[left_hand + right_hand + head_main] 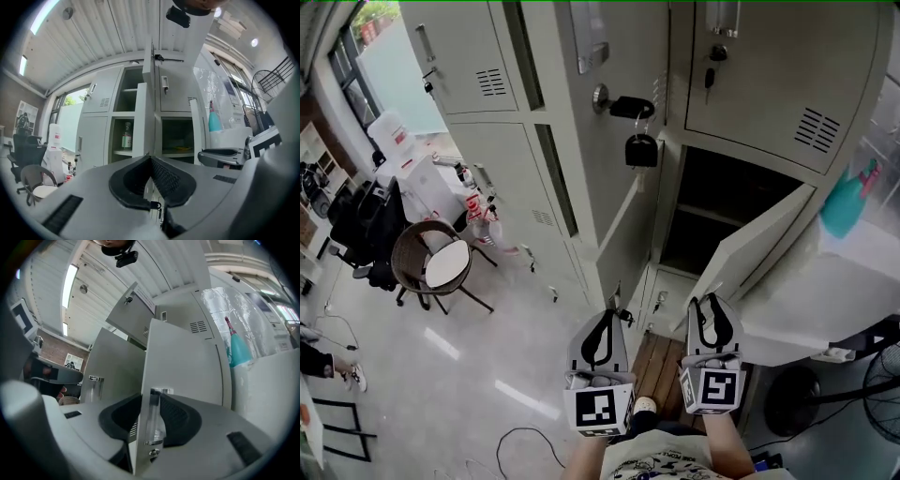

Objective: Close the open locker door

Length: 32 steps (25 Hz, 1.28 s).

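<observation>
Locker door [187,362]: hangs wide open at the lower right of the bank, with its free edge nearest the person. It is flat sheet metal, painted pale grey, smooth and thin at the edge.
Right gripper [151,401]: the jaws stand partly apart and are closed across the door's free edge and its pull. The ribbed black pads appear to bear on both sides.
Handle [153,420]: a slim upright bar, glossy, with chromed ends. It is probably slippery, so the hold looks safer with the sheet edge caught in it too.
Left gripper [150,159]: the jaws meet at the tips with nothing between them. It is held just beside the right one and is free to steady the panel.
Step in hand: swing the door toward its frame. This is best done along the hinge's arc, not as a straight shove, letting go before the edge meets the frame so the jaws are not pinched.
Open compartment [722,202]: a dark box with a shelf, and the place the door has to cover.
Neighbouring door [623,234]: also ajar, to the left. A black padlock [641,150] hangs on it and is something to keep clear of.
</observation>
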Each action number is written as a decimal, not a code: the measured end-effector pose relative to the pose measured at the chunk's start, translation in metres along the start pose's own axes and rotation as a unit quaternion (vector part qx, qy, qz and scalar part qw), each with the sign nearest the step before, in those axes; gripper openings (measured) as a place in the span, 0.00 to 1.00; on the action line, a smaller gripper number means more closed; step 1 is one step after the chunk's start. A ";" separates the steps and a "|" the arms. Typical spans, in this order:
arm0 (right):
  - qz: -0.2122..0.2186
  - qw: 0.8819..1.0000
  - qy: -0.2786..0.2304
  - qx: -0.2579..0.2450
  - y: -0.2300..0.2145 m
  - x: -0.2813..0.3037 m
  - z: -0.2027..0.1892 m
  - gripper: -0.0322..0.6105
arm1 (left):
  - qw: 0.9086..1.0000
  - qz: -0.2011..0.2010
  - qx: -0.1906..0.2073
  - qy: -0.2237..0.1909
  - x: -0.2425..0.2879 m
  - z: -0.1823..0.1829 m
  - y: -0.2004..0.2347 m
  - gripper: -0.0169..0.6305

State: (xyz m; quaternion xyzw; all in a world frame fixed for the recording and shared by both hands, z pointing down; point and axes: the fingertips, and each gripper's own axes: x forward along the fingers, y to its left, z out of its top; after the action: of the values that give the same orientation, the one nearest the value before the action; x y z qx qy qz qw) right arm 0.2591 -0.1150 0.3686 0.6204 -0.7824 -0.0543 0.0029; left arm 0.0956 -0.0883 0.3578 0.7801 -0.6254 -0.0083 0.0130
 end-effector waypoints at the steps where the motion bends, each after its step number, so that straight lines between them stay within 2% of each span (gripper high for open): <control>1: 0.002 1.000 -0.001 0.001 0.001 0.003 0.000 0.25 | 1.000 0.007 -0.001 -0.002 -0.002 0.002 0.003 0.03; 17: 0.050 0.998 -0.004 0.033 0.011 0.055 -0.006 0.25 | 0.991 0.133 -0.002 0.004 -0.026 -0.007 0.073 0.03; 24: 0.062 0.997 0.001 0.037 0.013 0.080 -0.009 0.25 | 0.987 0.159 -0.010 0.009 -0.025 -0.011 0.090 0.03; 32: 0.047 0.999 -0.001 0.021 0.010 0.111 -0.013 0.25 | 0.986 0.169 -0.013 0.010 -0.015 -0.011 0.104 0.03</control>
State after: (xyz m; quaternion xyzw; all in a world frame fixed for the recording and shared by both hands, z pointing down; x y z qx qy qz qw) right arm 0.2244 -0.2217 0.3750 0.5825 -0.8119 -0.0386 -0.0088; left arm -0.0087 -0.0966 0.3721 0.6632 -0.7478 -0.0063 0.0304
